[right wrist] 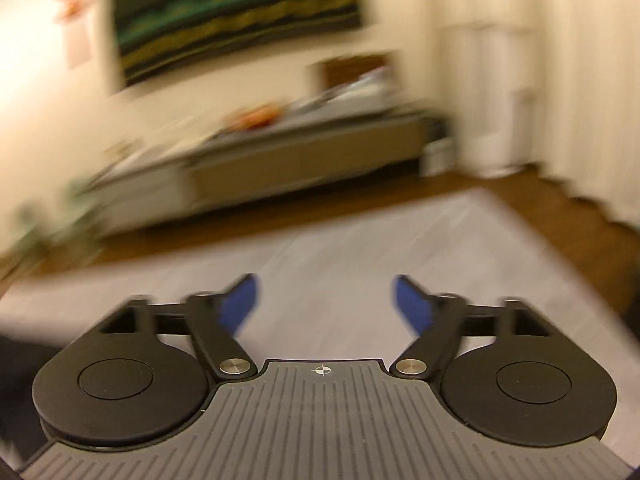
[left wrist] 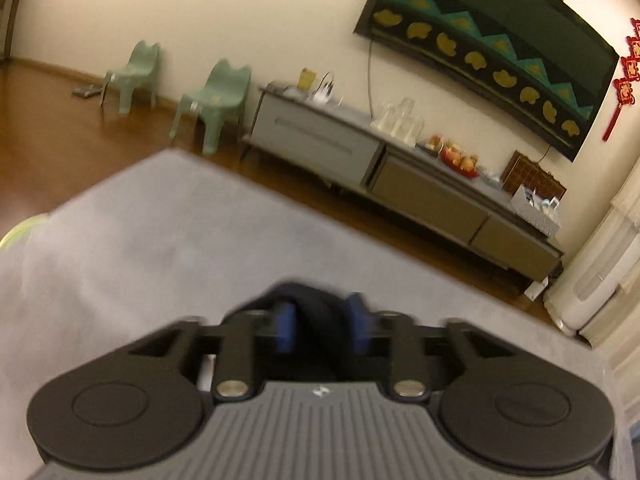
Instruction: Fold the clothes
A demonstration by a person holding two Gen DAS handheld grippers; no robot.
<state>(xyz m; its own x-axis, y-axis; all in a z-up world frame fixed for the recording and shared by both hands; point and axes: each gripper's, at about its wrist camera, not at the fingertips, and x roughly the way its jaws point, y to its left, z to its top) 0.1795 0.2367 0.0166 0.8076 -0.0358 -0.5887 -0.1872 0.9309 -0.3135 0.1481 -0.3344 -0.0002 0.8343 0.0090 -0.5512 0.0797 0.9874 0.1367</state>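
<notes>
Two fingers (left wrist: 285, 326) around dark cloth (left wrist: 316, 312).

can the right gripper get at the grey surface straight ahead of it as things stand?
Probably yes. The right gripper stands open with nothing between its blue pads, and the grey surface ahead looks bare. The view is motion-blurred, so small obstacles could be missed.

We can read no words, brand names or numbers in either view. The only signs we find are small white marks on the ribbed grey bodies of the tools: a crosshair symbol on the right gripper (right wrist: 325, 304) housing, near its front edge, and a tiny white emblem on the left gripper (left wrist: 325, 322) housing, too blurred for us to make out.
</notes>
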